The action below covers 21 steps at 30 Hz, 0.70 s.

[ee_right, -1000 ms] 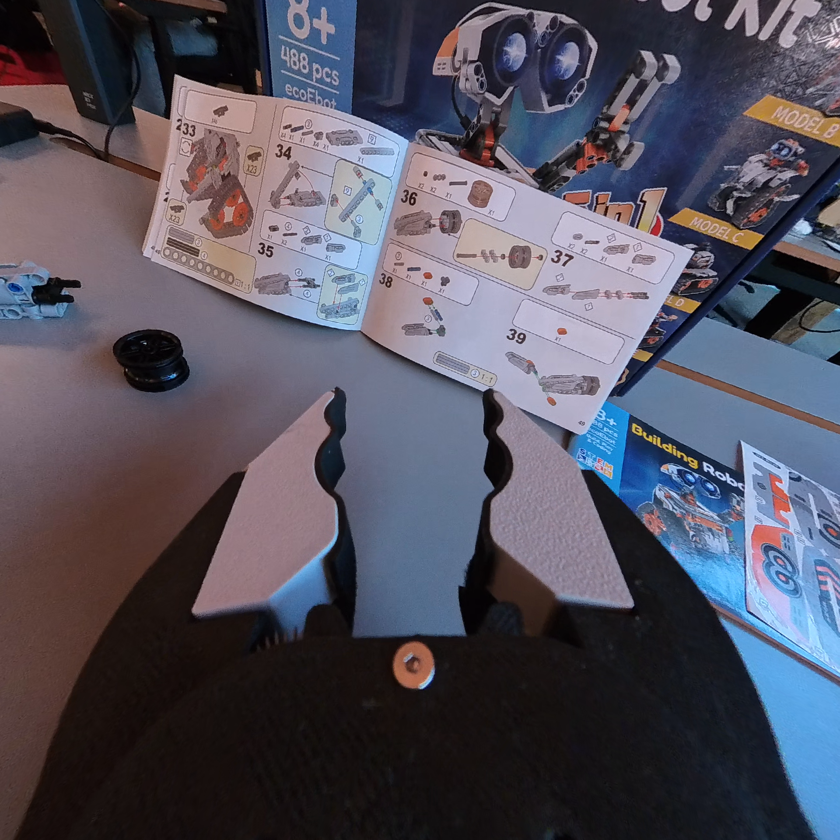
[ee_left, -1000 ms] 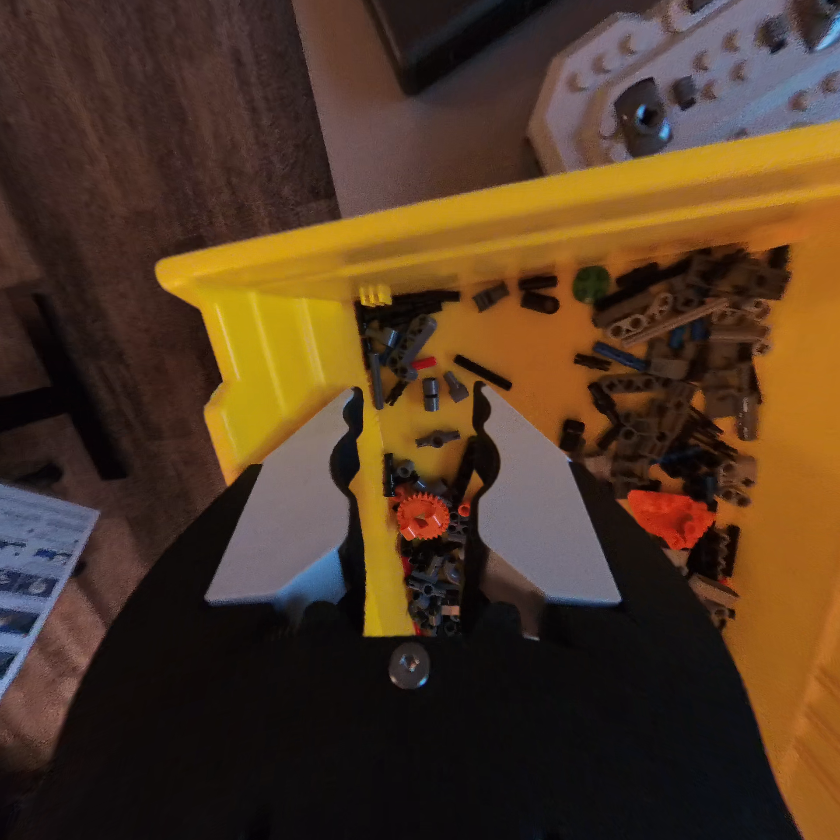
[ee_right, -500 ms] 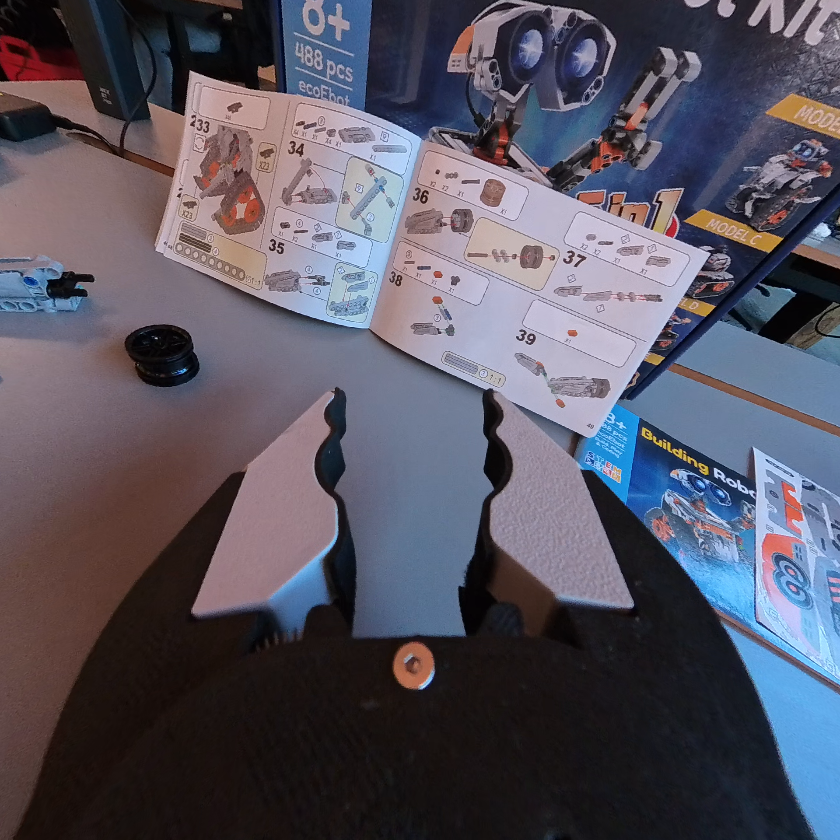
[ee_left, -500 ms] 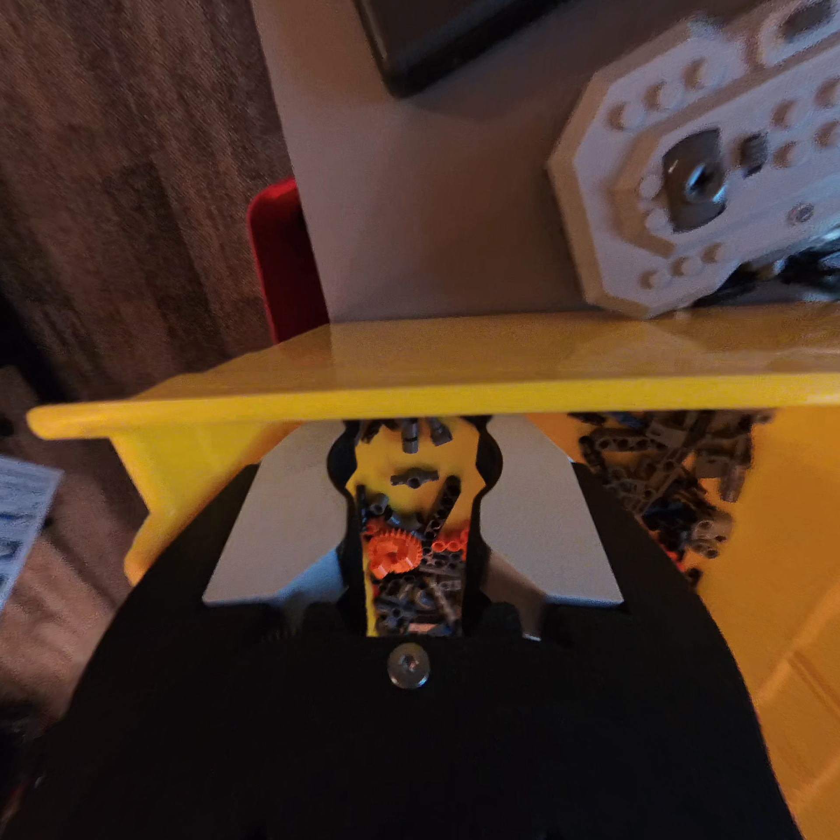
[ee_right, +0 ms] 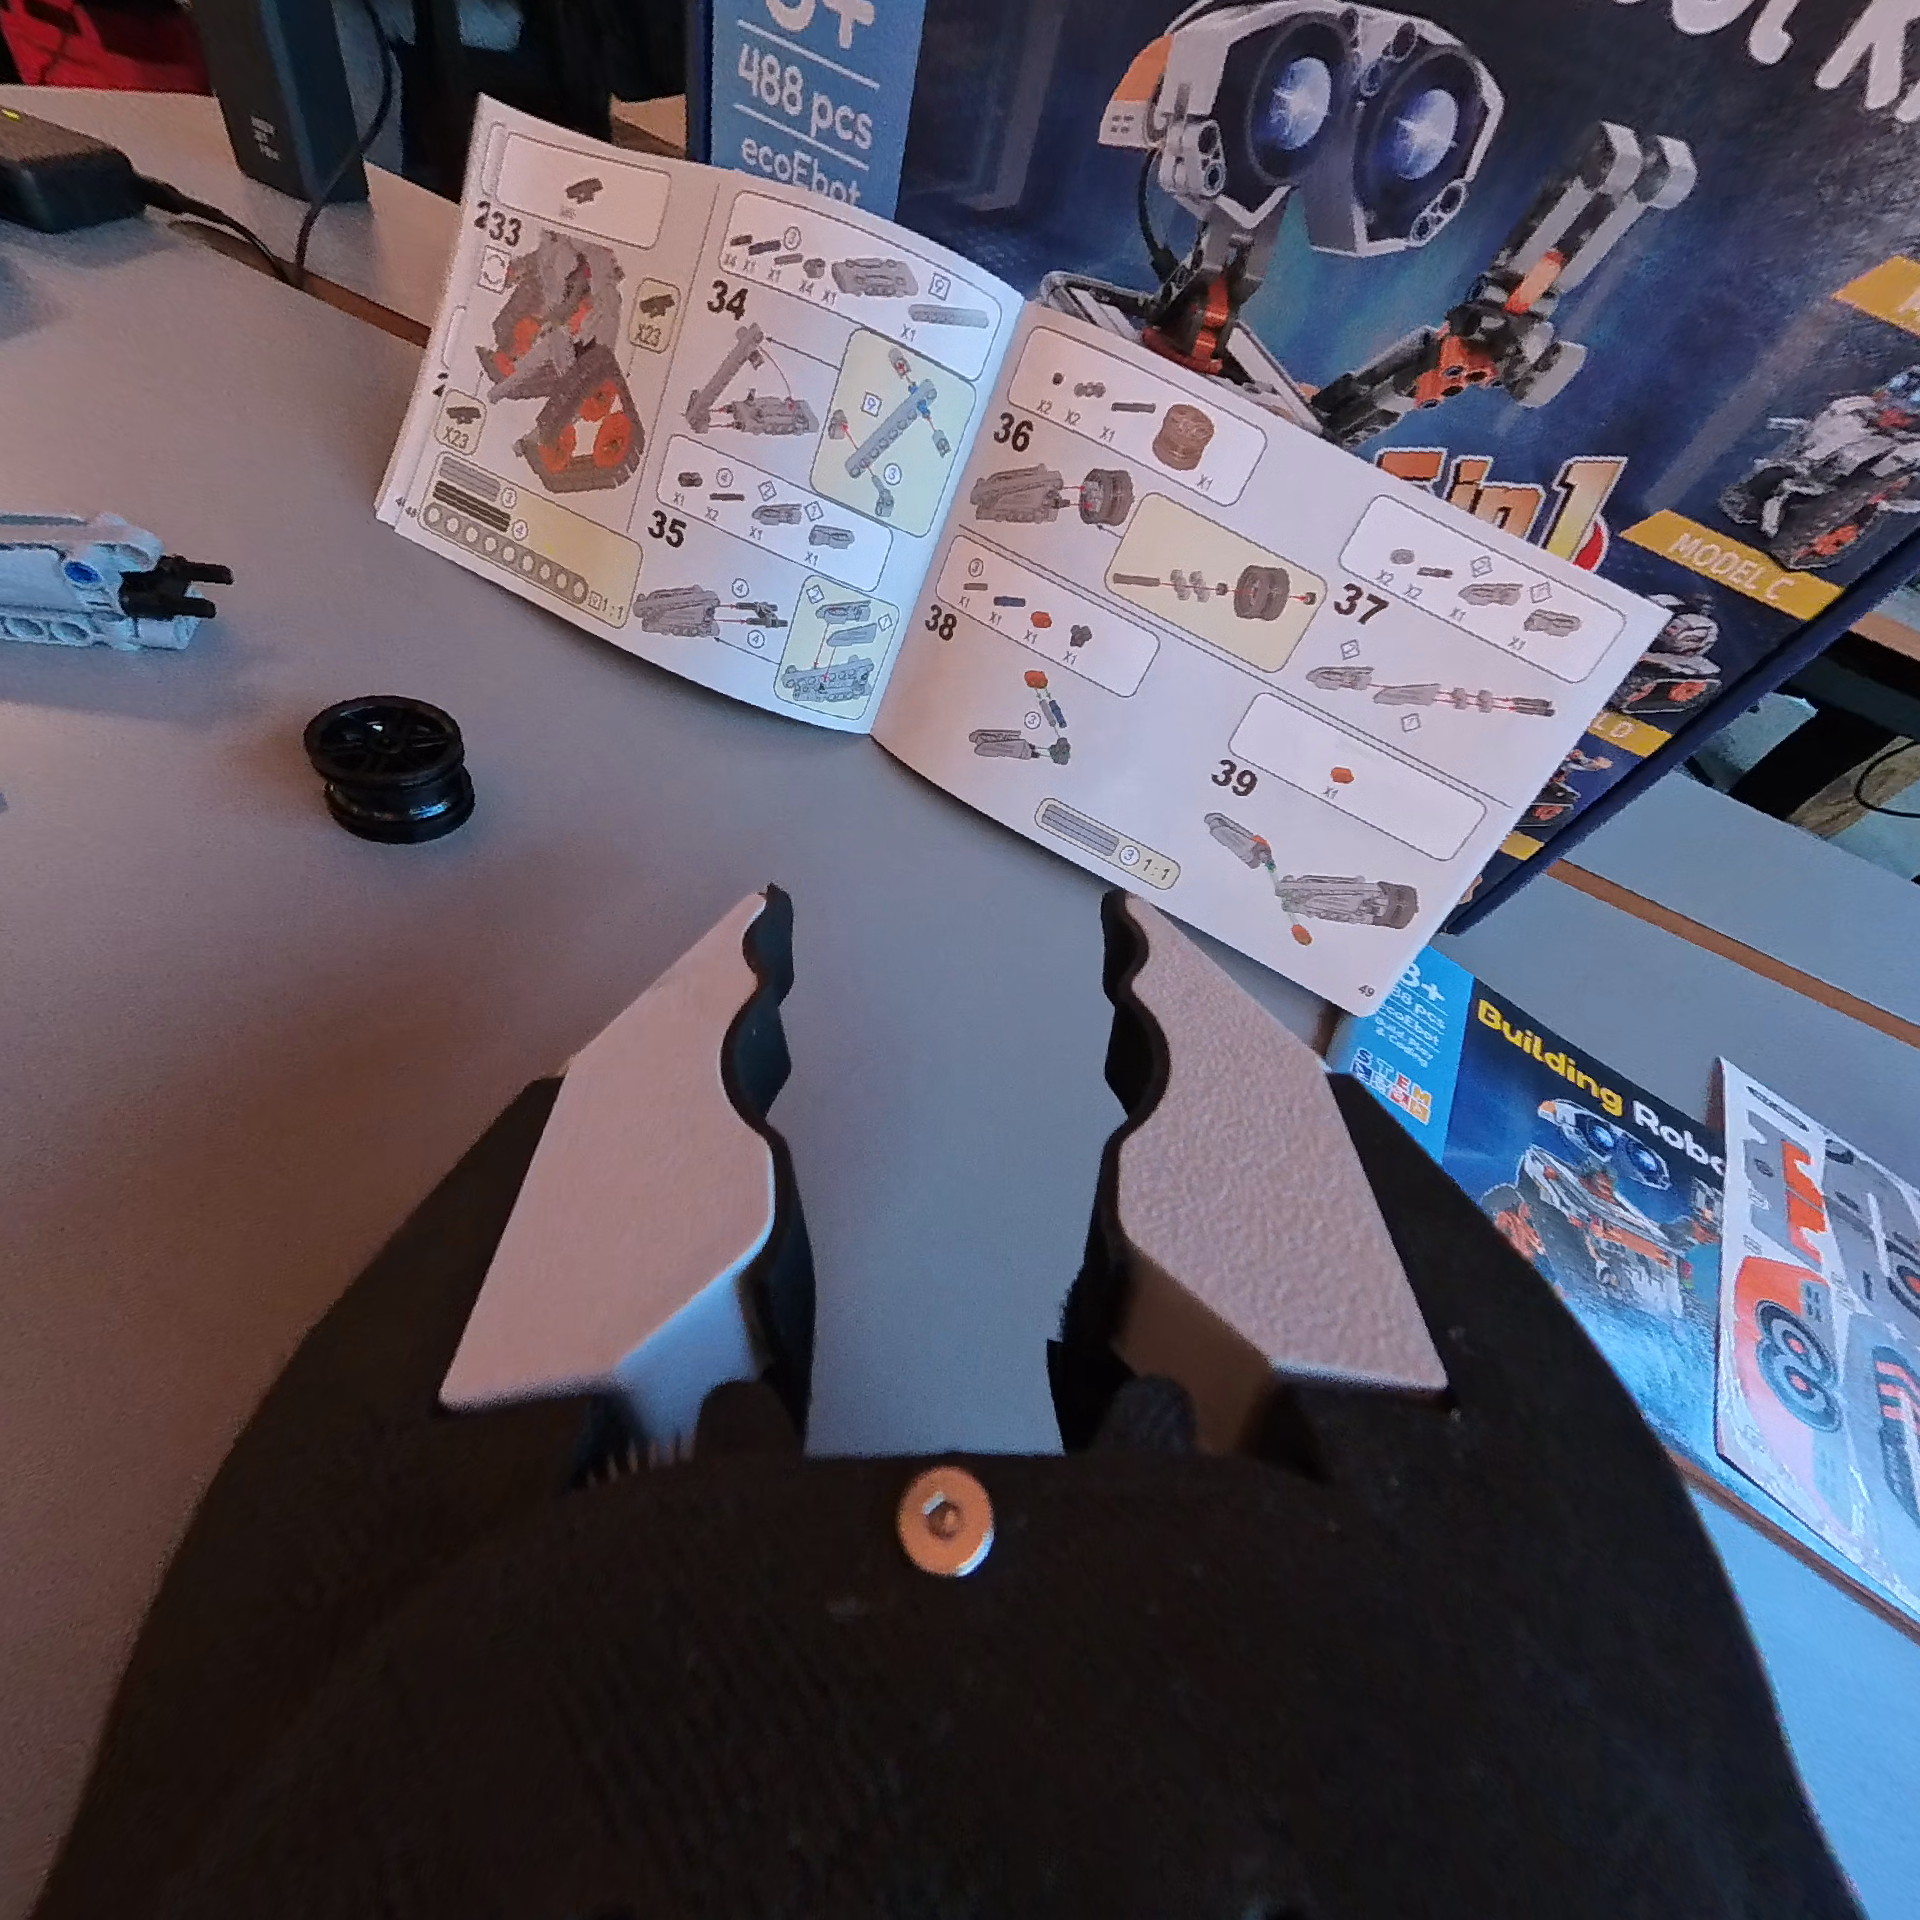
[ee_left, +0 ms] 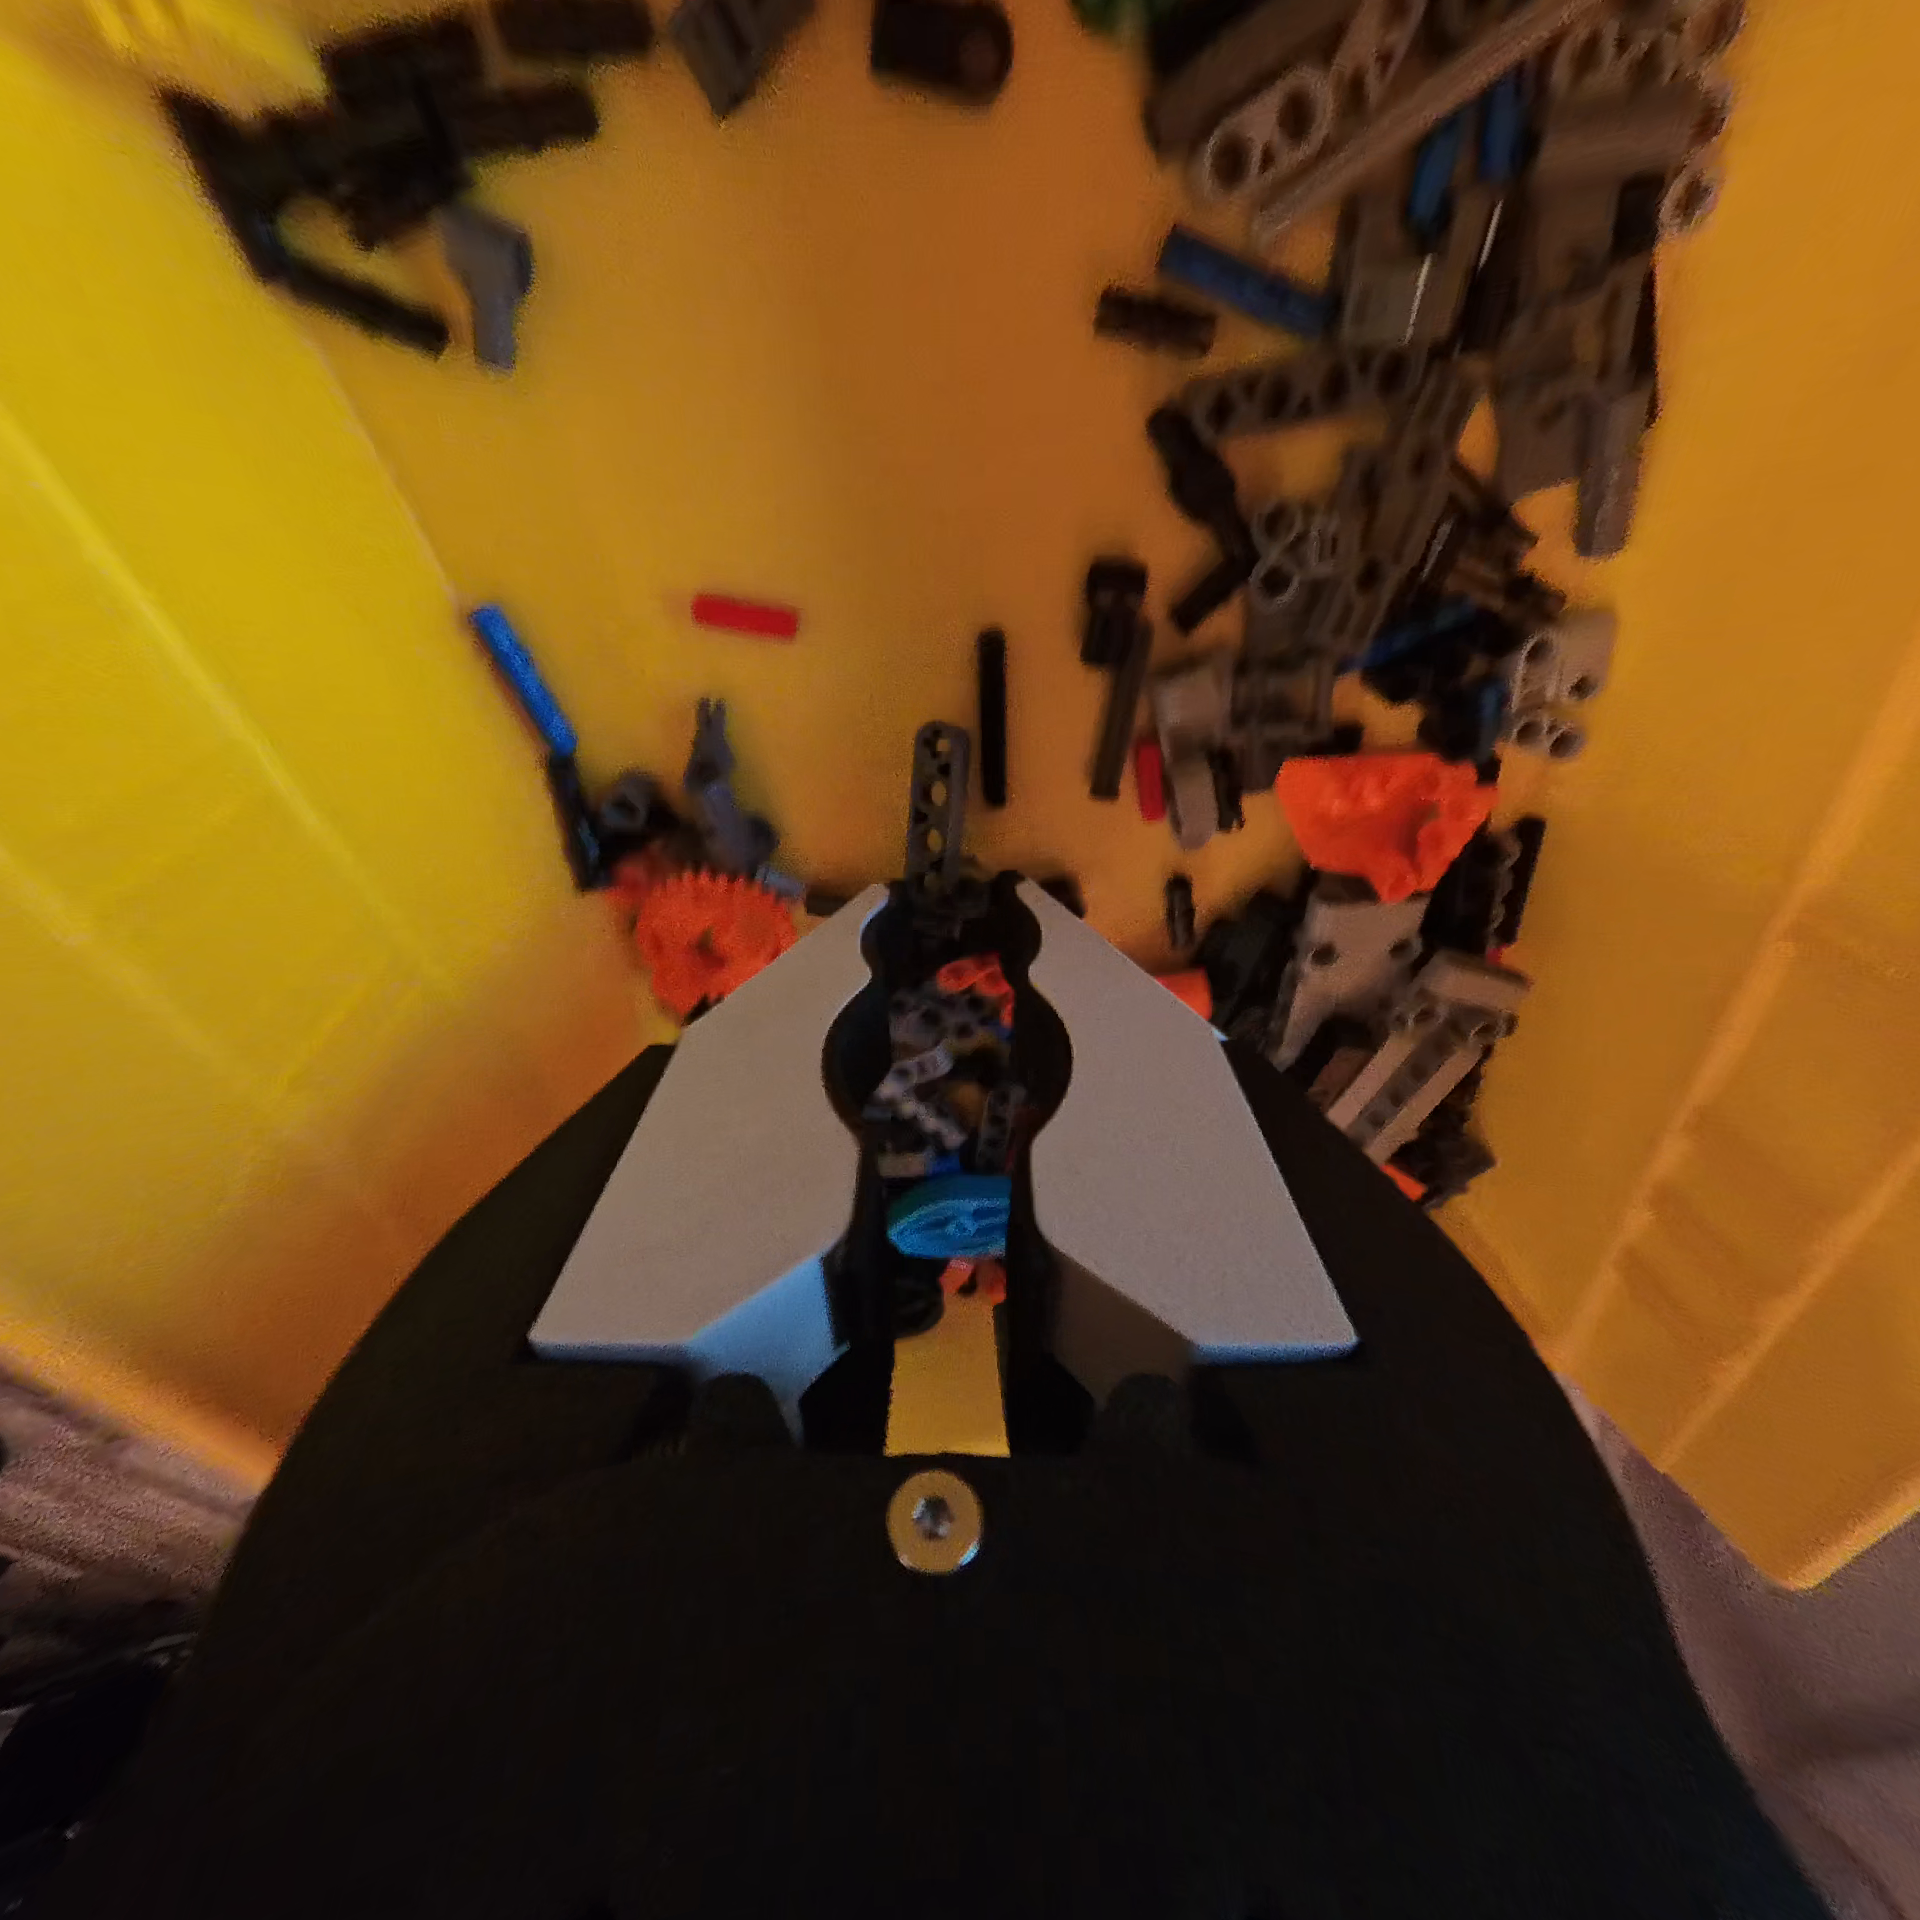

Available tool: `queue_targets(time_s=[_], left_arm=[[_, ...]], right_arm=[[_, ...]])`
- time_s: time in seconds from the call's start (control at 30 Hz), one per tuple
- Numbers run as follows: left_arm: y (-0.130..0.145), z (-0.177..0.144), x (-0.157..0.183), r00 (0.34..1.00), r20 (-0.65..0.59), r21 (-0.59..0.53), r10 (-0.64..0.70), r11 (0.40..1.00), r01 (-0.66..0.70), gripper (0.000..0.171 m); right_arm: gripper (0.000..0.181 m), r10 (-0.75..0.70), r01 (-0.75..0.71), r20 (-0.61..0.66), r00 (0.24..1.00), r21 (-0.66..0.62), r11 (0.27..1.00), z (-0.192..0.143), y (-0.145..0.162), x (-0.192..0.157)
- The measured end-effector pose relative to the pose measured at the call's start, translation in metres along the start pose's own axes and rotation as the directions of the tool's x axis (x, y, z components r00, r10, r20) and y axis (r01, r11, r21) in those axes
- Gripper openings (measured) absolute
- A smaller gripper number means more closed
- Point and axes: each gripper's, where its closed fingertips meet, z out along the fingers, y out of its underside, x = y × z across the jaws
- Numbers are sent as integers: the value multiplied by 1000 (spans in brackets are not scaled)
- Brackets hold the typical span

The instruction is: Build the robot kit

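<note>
My left gripper (ee_left: 951, 894) is down inside a yellow bin (ee_left: 260, 727) of loose building-kit parts. Its jaws are nearly together, and the tips pinch the near end of a dark grey beam with holes (ee_left: 938, 790). An orange gear (ee_left: 707, 935) lies just left of the tips, and a blue wheel (ee_left: 951, 1226) shows in the slit between the fingers. My right gripper (ee_right: 940, 914) is open and empty above a grey table (ee_right: 260, 1039). It faces an open instruction booklet (ee_right: 935, 499).
A heap of grey and black beams (ee_left: 1455, 416) and an orange part (ee_left: 1382, 821) fill the bin's right side. On the table lie a black wheel (ee_right: 390, 769) and a white-grey assembly (ee_right: 83, 582) at left. A kit box (ee_right: 1455, 260) stands behind, leaflets (ee_right: 1662, 1247) at right. Spacing between my two grippers at the tips: around 55 centimetres. To the white-grey assembly (ee_right: 83, 582): right tips about 20 centimetres, left tips about 30 centimetres.
My left gripper has dropped over the bin's rim into the bin and closed its jaws from wide open to a narrow slit on the beam. The right gripper drifted slightly left, still open.
</note>
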Motion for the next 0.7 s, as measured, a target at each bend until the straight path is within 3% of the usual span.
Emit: queue_targets(time_s=[0.1, 0.2, 0.3, 0.37, 0.53, 0.7], left_arm=[[12, -17, -13, 997, 78, 87, 10, 996, -17, 15], [11, -34, -2, 1000, -5, 215, 18, 977, -16, 18], [-4, -50, 18, 990, -138, 335, 31, 942, 17, 44], [-15, -53, 23, 987, -147, 377, 63, 926, -3, 62], [-46, -35, 51, 980, -120, 426, 157, 900, -93, 74], [-65, -7, 59, 979, -8, 367, 202, 912, -185, 79]], right_arm=[[60, -13, 13, 1, 1000, 2, 1000, 0, 0, -2], [60, -18, 18, 4, 1000, -3, 1000, 0, 0, -2], [60, -21, 21, 7, 1000, -2, 1000, 0, 0, -3], [60, -23, 23, 9, 1000, -1, 1000, 0, 0, -4], [60, -24, 24, 10, 1000, 2, 1000, 0, 0, -4], [60, -25, 25, 13, 1000, 3, 1000, 0, 0, -4]])
